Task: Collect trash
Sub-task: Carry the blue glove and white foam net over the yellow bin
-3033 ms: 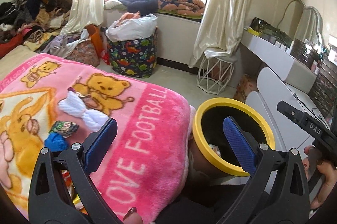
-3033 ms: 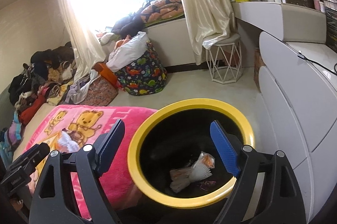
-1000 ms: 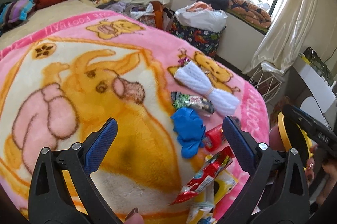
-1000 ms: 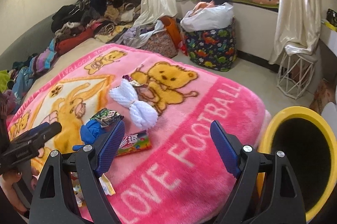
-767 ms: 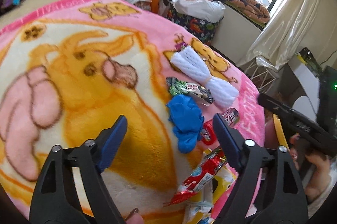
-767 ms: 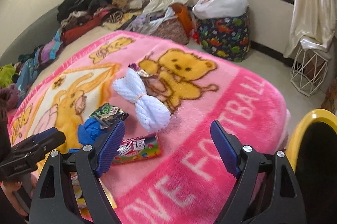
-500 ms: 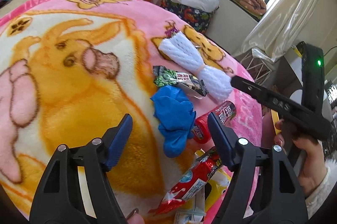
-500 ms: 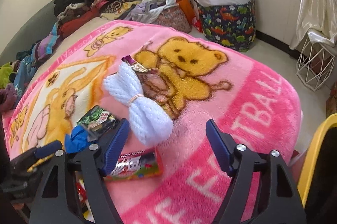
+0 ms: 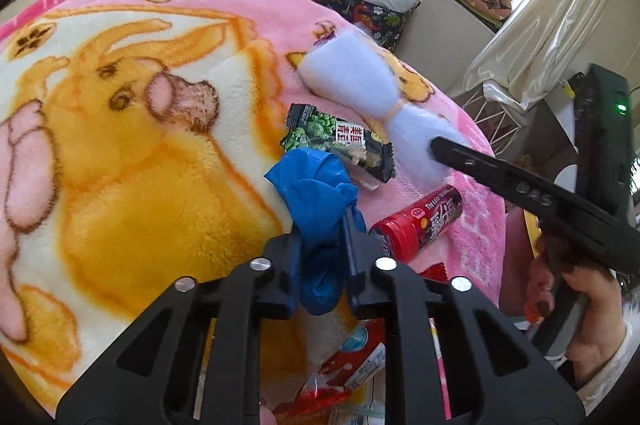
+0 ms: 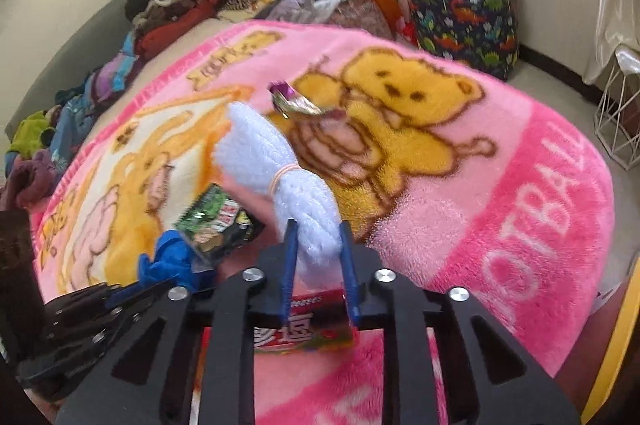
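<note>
I have the bed's pink blanket (image 9: 120, 145) under both tools, with the litter gathered toward its near edge by the bin side. The biggest piece is the white knitted bundle (image 10: 280, 169), tied at its waist with a band; it looks soft, light and squashy, so I judge the narrow end or the waist the surest hold. My right tool (image 10: 318, 265) is pinched on that near end, jaws nearly together with the knit bulging between them. Next down is the blue glove (image 9: 316, 193), limp and thin, likely to slip unless a bunched fold is taken. My left tool (image 9: 322, 265) is closing on just such a fold, the blue material squeezed between its jaws. Beside it lie the red tube (image 9: 416, 225), rigid and apt to roll, and the green snack packet (image 9: 340, 145), flat and crinkly.
</note>
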`<state>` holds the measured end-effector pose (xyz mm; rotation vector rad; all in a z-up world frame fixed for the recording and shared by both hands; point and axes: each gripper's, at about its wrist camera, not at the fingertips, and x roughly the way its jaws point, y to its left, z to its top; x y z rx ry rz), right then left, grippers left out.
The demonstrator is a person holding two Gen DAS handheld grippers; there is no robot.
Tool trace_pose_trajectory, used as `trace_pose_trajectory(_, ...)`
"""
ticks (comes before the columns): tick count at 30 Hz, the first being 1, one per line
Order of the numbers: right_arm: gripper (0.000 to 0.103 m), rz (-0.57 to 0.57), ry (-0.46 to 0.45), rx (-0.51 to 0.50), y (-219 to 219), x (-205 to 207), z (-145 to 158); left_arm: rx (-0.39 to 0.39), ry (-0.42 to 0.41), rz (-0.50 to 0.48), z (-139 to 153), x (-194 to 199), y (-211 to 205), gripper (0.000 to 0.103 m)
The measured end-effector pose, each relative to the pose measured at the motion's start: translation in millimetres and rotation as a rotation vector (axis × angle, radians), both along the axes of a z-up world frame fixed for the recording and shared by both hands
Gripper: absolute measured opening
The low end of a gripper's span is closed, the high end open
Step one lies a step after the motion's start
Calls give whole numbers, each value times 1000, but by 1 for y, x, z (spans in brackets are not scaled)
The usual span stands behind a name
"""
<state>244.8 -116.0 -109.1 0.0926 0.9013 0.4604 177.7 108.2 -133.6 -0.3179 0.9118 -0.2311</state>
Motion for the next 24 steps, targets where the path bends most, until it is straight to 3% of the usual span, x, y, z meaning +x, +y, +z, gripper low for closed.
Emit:
trace_pose_trajectory(10, 14, -22, -54, 74, -20, -37, 26, 13, -77, 70, 27, -32, 17, 9)
trace_pose_trajectory(24, 14, -43, -79, 52, -34, -86, 41, 11, -179, 78, 68, -47, 12, 9)
